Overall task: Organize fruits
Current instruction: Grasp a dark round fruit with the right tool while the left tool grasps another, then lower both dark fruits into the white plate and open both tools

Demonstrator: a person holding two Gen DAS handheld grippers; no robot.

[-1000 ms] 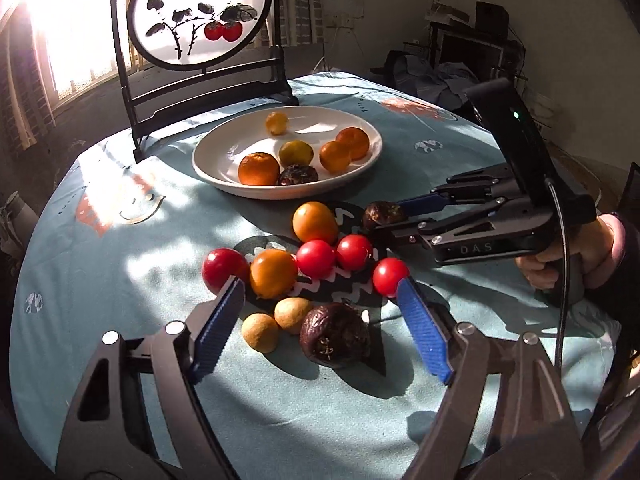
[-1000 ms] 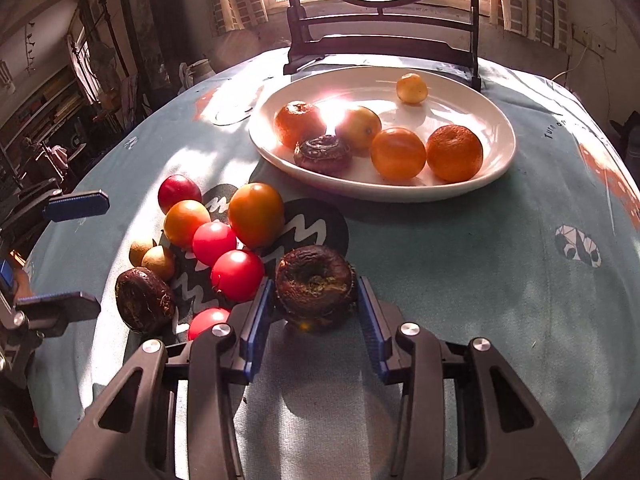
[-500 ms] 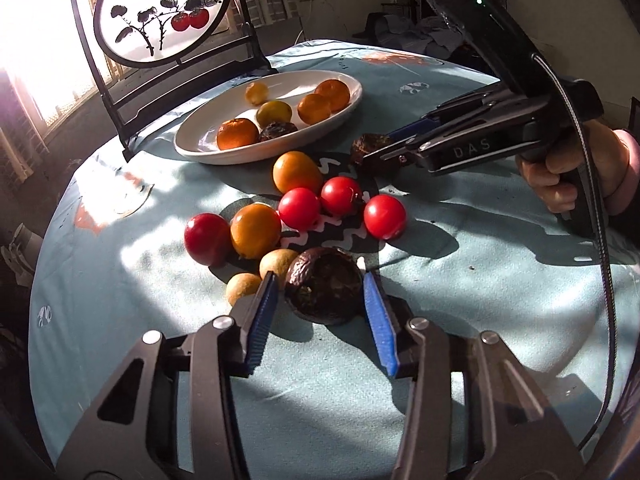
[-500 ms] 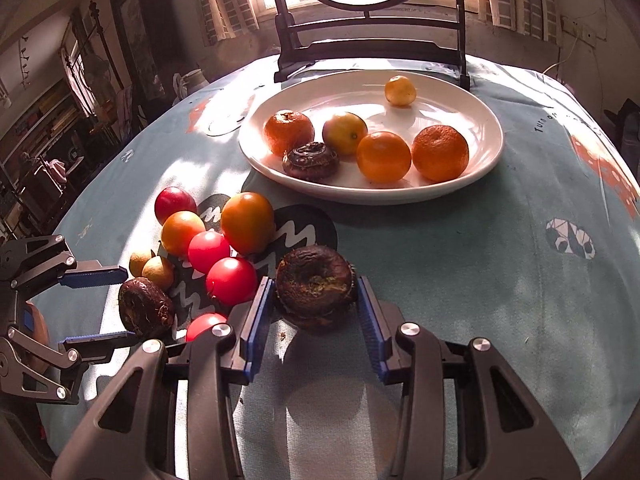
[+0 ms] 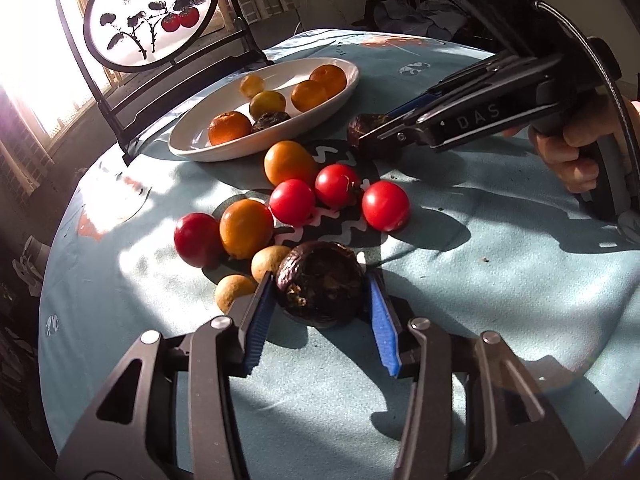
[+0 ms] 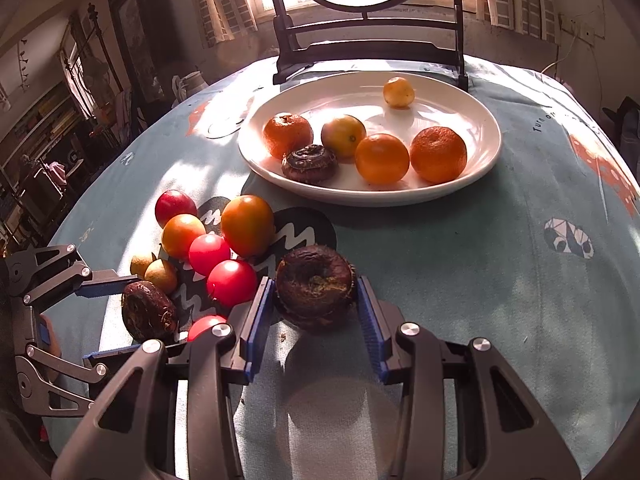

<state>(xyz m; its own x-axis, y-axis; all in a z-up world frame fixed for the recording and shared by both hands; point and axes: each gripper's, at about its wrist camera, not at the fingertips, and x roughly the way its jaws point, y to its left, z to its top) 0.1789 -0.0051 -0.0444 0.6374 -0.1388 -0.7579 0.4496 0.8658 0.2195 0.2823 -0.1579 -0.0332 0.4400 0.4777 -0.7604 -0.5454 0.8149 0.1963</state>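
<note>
My left gripper is shut on a dark wrinkled fruit at the near side of a pile of red and orange fruits on the table. My right gripper is shut on a second dark wrinkled fruit, held just above the cloth to the right of the pile. A white plate behind holds several oranges, one dark fruit and a small yellow fruit. The right gripper also shows in the left wrist view, and the left gripper shows in the right wrist view.
Two small tan fruits touch the left gripper's fruit. A dark wooden stand with a round painted panel stands behind the plate. The round table has a light blue cloth with a black patterned patch under the pile.
My left gripper moved in on the near dark fruit and closed on it. My right gripper, holding its dark fruit, rose and shifted toward the plate.
</note>
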